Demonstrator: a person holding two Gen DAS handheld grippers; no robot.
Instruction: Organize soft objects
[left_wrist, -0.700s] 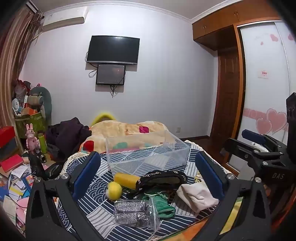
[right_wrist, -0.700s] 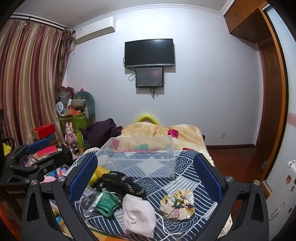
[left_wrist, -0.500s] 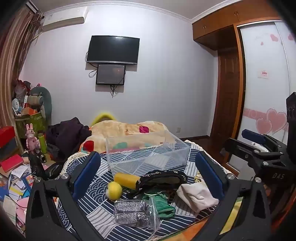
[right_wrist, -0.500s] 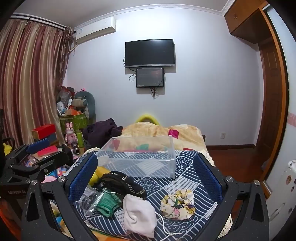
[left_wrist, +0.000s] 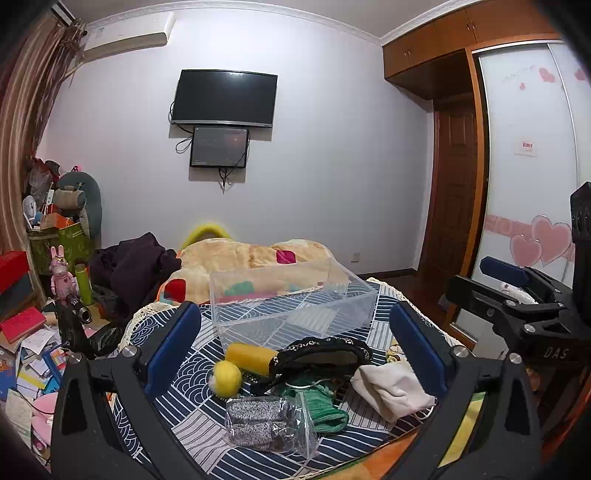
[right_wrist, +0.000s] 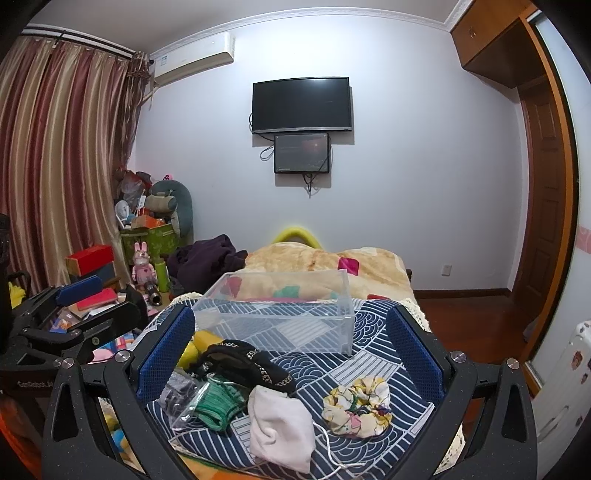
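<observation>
**Still above the pile, both sets of fingers spread wide**

Both my left gripper (left_wrist: 293, 345) and right gripper (right_wrist: 291, 347) are wide apart, gripping nothing. Ahead, the clear bin (right_wrist: 280, 317) sits on the patterned cloth (right_wrist: 373, 363); white pouch (right_wrist: 279, 428), scrunchie (right_wrist: 356, 406) and black band (left_wrist: 321, 352) lie nearer me.
</observation>
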